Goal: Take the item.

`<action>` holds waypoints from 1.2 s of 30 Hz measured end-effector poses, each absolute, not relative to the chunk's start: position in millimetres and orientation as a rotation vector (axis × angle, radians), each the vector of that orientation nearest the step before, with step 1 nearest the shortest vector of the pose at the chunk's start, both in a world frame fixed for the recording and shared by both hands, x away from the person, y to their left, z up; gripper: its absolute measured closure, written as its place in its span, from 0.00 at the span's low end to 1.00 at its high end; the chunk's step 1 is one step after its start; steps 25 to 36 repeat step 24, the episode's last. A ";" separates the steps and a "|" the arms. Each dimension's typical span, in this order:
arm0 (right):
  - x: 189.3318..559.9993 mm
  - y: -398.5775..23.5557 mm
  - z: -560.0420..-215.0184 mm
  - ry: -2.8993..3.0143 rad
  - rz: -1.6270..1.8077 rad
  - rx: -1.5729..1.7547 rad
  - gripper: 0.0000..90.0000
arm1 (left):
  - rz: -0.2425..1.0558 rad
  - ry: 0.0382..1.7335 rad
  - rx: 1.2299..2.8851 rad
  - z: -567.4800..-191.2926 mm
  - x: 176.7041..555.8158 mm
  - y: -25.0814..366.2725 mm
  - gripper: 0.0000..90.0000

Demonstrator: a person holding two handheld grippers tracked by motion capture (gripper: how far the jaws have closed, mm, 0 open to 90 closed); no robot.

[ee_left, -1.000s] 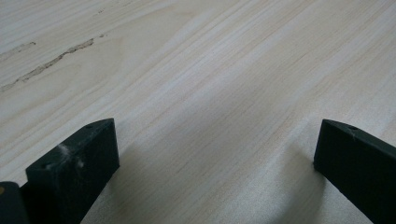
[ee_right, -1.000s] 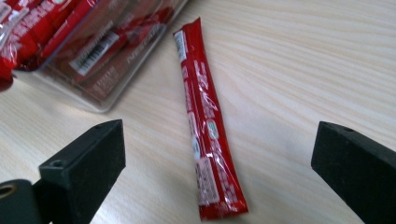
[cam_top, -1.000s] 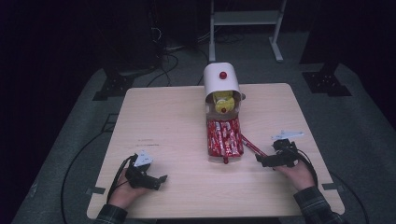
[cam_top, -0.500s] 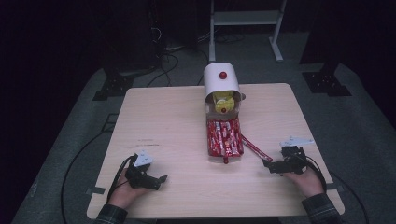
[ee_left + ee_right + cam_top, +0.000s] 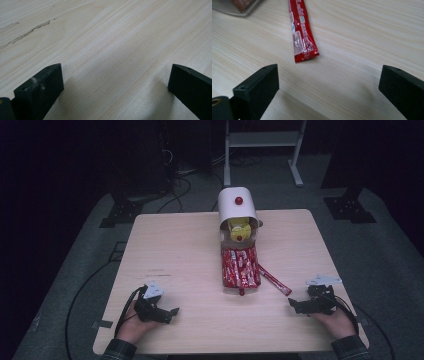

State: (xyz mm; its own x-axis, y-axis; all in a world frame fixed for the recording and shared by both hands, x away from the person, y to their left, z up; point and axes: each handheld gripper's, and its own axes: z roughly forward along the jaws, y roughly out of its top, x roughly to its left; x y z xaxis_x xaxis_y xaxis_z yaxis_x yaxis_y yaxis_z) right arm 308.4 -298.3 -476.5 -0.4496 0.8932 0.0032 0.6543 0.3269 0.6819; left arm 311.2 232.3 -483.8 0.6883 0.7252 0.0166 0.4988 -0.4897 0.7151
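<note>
A white dispenser (image 5: 237,209) with a red knob stands at the far middle of the wooden table (image 5: 175,250), yellow packets showing in its mouth. Several red stick packets lie in its tray (image 5: 240,267). One loose red stick packet (image 5: 274,280) (image 5: 301,32) lies on the table beside the tray. My right gripper (image 5: 293,305) (image 5: 328,82) rests open near the front right, its jaws wide apart just short of that packet's end. My left gripper (image 5: 172,314) (image 5: 116,85) sits open at the front left over bare wood, nothing between its jaws.
A white metal stand (image 5: 262,140) and black cables (image 5: 175,175) lie on the dark floor beyond the table. A faint scratch mark (image 5: 27,31) runs across the wood ahead of the left gripper.
My right gripper has drawn back toward the front right edge of the table, away from the loose packet. The left gripper has stayed put.
</note>
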 end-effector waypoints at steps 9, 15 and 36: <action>308.4 -301.4 -482.3 2.231 0.852 1.376 0.02 | 0.414 0.933 2.193 -483.8 311.2 232.3 0.00; 305.9 -304.8 -488.2 2.199 0.932 1.345 0.01 | 0.414 0.933 2.194 -483.8 311.1 232.3 0.00; 306.0 -304.8 -488.3 2.200 0.933 1.344 0.01 | 0.414 0.933 2.193 -483.8 311.1 232.3 0.00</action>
